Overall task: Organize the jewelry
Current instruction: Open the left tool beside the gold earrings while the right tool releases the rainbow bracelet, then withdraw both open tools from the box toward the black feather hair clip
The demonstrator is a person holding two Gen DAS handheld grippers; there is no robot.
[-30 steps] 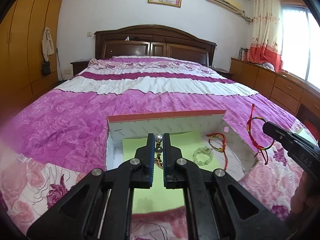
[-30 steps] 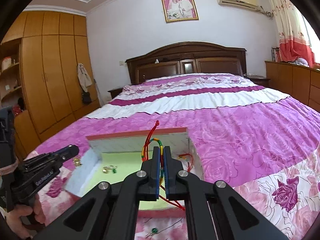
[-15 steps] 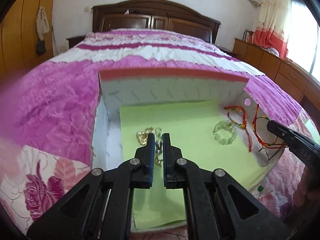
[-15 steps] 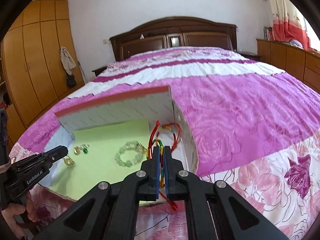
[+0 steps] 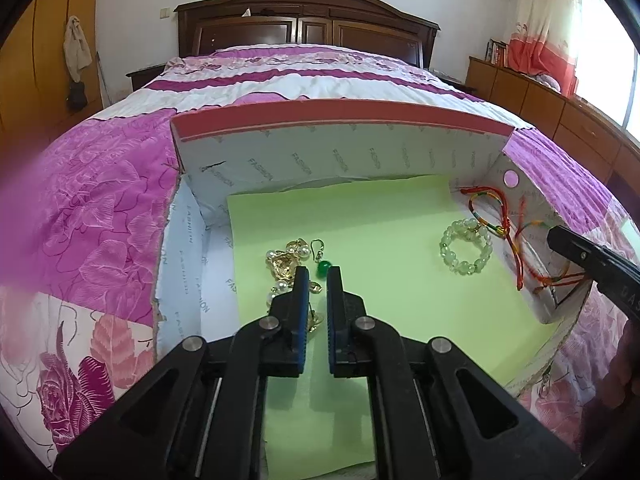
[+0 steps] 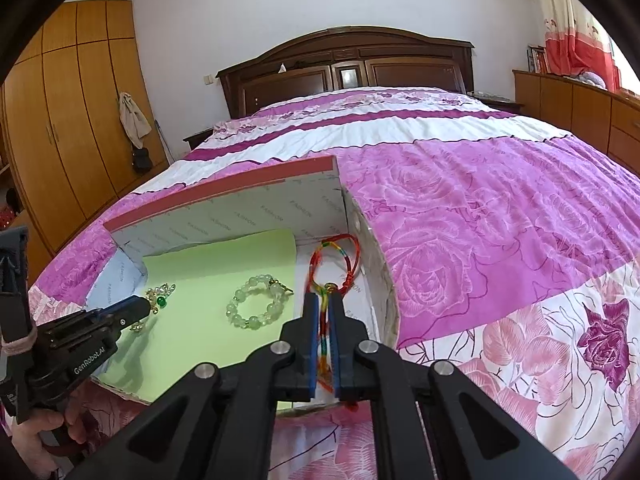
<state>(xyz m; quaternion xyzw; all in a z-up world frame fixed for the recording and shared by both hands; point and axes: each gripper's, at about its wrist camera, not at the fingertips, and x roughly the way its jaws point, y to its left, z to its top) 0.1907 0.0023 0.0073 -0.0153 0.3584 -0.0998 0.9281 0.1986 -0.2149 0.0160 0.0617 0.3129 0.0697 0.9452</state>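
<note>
Your left gripper (image 5: 318, 280) stands slightly spread over the gold-and-pearl earrings (image 5: 289, 261) at centre frame. Your right gripper (image 6: 325, 300) pinches the red cord bracelet (image 6: 335, 258) by the box (image 5: 340, 148) wall; the jade bead bracelet (image 6: 256, 307) lies between on green paper (image 5: 368, 240).

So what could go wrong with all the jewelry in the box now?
1. The right gripper is shut on a red cord bracelet beside another red cord; the two could tangle.
2. The left gripper hangs open over the gold earrings and the green bead; a bump might scatter or snag them.
3. The box sits on a soft bedspread, so leaning on a wall could tip it.
</note>
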